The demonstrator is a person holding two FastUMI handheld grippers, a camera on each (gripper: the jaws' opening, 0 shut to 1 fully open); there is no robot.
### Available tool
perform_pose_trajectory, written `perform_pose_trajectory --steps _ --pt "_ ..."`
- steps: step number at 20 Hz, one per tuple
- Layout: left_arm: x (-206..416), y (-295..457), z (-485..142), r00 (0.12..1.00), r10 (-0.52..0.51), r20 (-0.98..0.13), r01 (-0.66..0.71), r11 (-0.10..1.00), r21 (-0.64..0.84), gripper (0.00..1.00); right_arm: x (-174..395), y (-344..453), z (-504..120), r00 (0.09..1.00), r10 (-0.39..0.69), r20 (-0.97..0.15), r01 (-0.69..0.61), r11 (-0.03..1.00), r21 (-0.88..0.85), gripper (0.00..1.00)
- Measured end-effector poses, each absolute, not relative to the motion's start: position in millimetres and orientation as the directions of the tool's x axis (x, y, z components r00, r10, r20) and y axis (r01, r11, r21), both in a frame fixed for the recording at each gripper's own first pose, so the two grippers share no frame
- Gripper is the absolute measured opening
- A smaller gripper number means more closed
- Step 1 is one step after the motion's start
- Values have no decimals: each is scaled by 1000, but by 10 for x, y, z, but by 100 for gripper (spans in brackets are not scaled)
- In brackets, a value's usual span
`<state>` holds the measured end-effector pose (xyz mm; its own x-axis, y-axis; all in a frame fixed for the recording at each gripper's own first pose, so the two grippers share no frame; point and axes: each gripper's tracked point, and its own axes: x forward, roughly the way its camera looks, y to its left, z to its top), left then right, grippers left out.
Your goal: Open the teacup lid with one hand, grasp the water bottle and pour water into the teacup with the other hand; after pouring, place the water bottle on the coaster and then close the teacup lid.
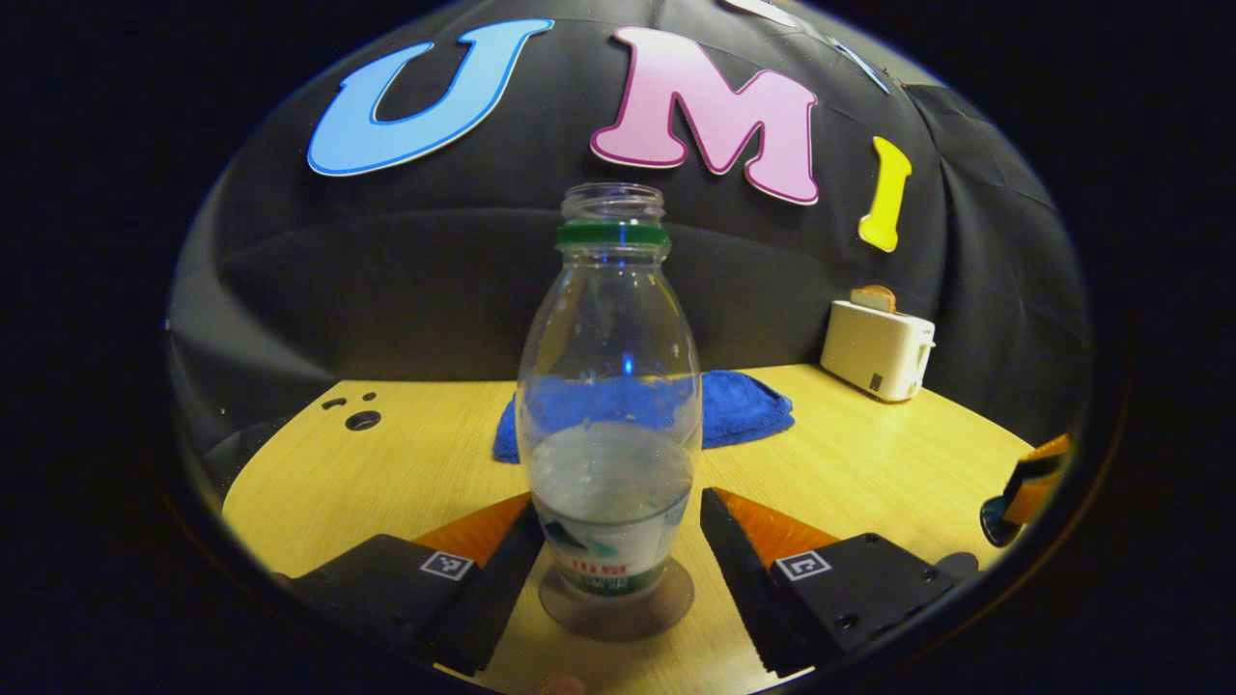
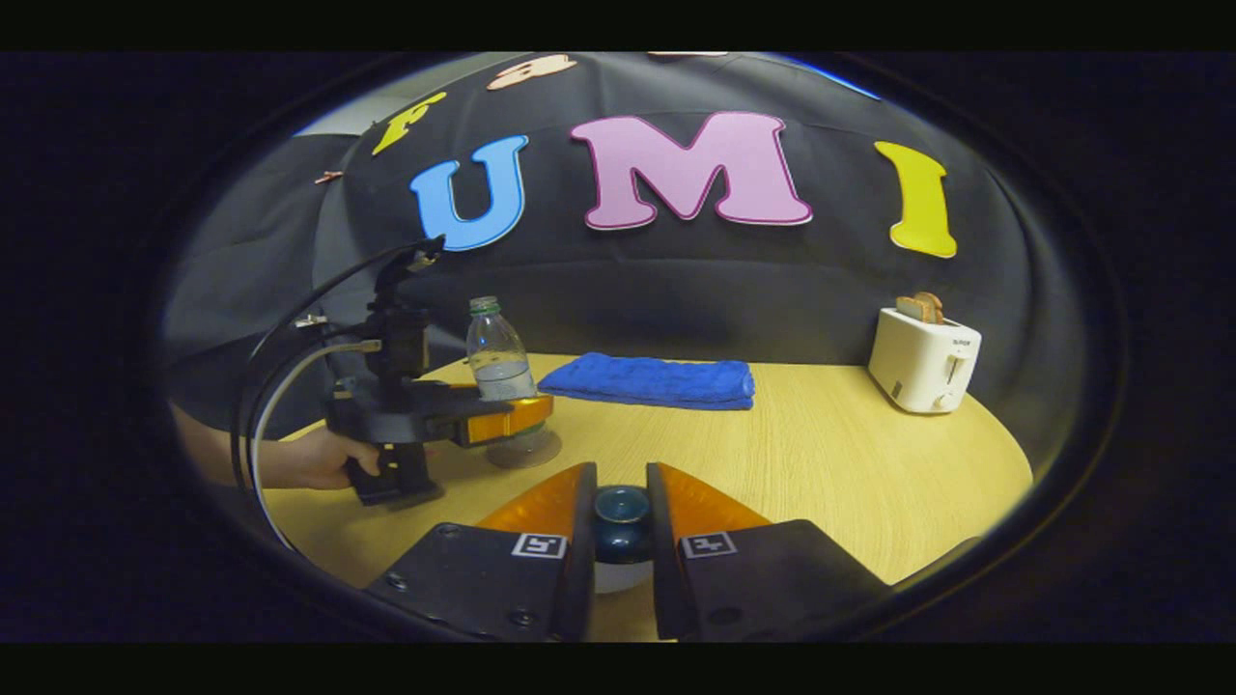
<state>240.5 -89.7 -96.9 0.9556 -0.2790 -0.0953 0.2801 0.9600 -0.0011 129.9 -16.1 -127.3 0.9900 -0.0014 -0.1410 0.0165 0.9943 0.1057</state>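
- Fingers of the left gripper point(image 1: 618, 541) stand spread on either side of the water bottle point(image 1: 610, 405), with a gap between each pad and the plastic — not pressing it.
- The bottle stands upright on the round coaster point(image 1: 666, 608), cap off, roughly a third full, so the pouring looks done and the release is the step in hand.
- To do that well, I judge: keep the fingers wide and draw the gripper straight back along its own line, level, so neither pad brushes the bottle and tips it; an open neck would spill.
- The right gripper point(image 2: 620, 541) is pinching the small dark-blue knobbed lid point(image 2: 620, 516), both fingers against its sides. A pale rim shows just under it, probably the teacup point(image 2: 618, 577); whether the lid is seated or lifted off I cannot tell.
- For closing, lower the lid square over the rim and let go only once it sits flat.
- The right gripper view gives what the other lacks — the left gripper from the side, the hand point(image 2: 314, 458) holding it, and its cables, with bottle and coaster beside a folded blue cloth point(image 2: 652, 381).
- The left gripper view shows the water level and finger gaps closely, and holes in the surface point(image 1: 869, 463) at far left.
- Both views show a white toaster point(image 2: 922, 362) at the far right of the surface.
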Motion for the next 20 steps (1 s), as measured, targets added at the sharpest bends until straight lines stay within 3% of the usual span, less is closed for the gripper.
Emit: perform_pose_trajectory --steps 6,8,10,13,16,20 --pt "2045 -795 -1299 948 -263 -176 264 964 -21 98 1346 -66 -1363 991 16 -134 -3 996 93 24" --pt "1876 -701 -1357 950 -248 -187 245 969 -43 98 1372 -26 -1418 991 23 -130 -11 996 89 28" --pt "1634 -543 -1388 957 -219 -191 213 976 -53 98 1375 25 -1487 991 28 -128 -17 996 84 24" --pt "1317 -304 -1342 967 -169 -188 161 985 -56 97 1352 60 -1653 989 31 -143 -21 997 74 28" --pt "1130 -197 -1241 975 -141 -173 132 989 -66 97 1291 64 -1751 987 29 -155 -18 997 75 24" --pt "997 -252 -1111 979 -138 -149 130 990 -61 95 1264 115 -1827 986 45 -160 -38 998 49 28"
